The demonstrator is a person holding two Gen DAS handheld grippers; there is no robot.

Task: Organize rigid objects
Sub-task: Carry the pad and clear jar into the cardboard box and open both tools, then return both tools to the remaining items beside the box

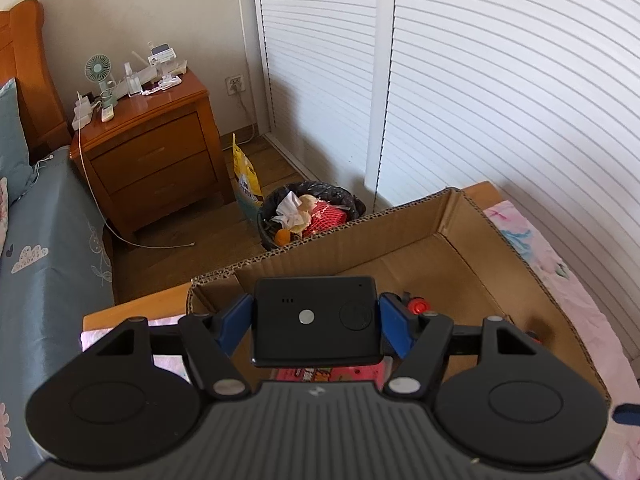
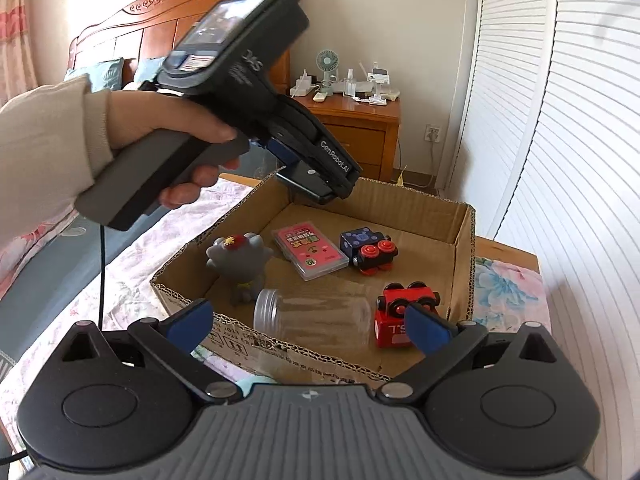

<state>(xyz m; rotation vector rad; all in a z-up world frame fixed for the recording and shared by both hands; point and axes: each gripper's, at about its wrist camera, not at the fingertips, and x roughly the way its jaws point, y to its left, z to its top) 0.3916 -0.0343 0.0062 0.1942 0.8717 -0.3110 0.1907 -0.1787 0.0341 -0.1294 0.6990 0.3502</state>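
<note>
Left wrist view: the left hand-held gripper (image 1: pixel 316 320) is clamped on a black device (image 1: pixel 316 322) above the cardboard box (image 1: pixel 460 216).

Right wrist view: the right hand-held gripper (image 2: pixel 310 326) stands wide apart, empty, the clear jar (image 2: pixel 312 314) lying inside at 6 o'clock. The device seems about to go in; next, lower and release.

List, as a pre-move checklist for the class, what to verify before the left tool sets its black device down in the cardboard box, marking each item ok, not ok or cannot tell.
1. Left tool grips the black device on both sides: ok.
2. Device is over the cardboard box: ok.
3. Bare floor is free under the device: cannot tell; the pink card case lies close by.
4. Right tool is open and empty: ok.
5. Right tool is clear of the drop spot: ok; it sits at the near wall, by the clear jar.
6. Toys inside, the grey figure included, are out of the path: cannot tell.
</note>
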